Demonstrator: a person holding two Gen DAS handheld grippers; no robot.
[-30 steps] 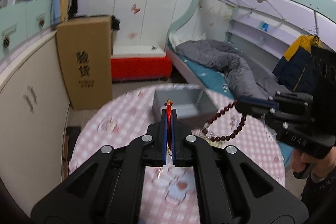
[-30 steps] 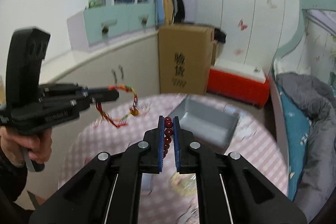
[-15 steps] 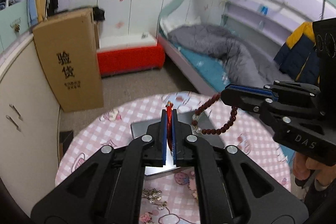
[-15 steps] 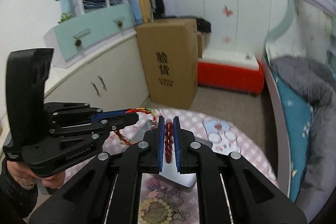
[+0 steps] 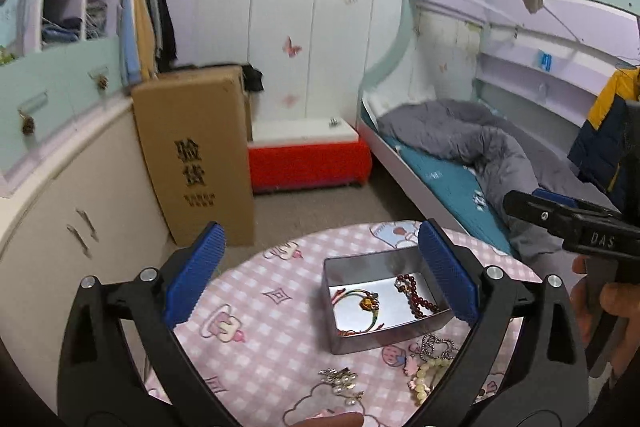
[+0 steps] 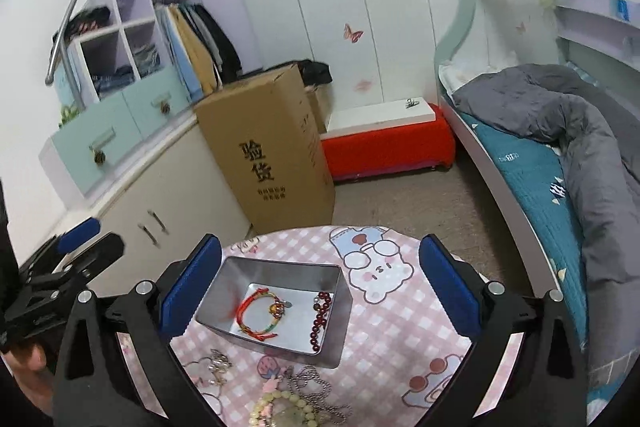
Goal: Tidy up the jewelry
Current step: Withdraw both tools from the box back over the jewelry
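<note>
A metal tin (image 5: 352, 341) (image 6: 276, 265) stands on the pink checked round table (image 5: 256, 347) (image 6: 400, 327). Inside it lie a red woven bracelet (image 5: 360, 307) (image 6: 256, 313) and a dark red bead bracelet (image 5: 416, 297) (image 6: 320, 315). My left gripper (image 5: 320, 279) is open and empty above the tin. My right gripper (image 6: 320, 287) is open and empty above the tin. Loose on the table near me lie a pale bead bracelet (image 5: 424, 375) (image 6: 280, 407), a silver chain (image 5: 434, 345) (image 6: 316, 391) and a small pearl piece (image 5: 340, 381) (image 6: 218, 363).
A tall cardboard box (image 5: 196, 155) (image 6: 268, 151) stands on the floor behind the table, with a red bench (image 5: 308, 159) (image 6: 384, 143) beyond it. White cupboards (image 6: 172, 195) run along the left and a bed (image 6: 560, 147) along the right.
Both grippers have opened and let go of their bracelets, which now lie in the tin. Both grippers have pulled back and up from the tin.
</note>
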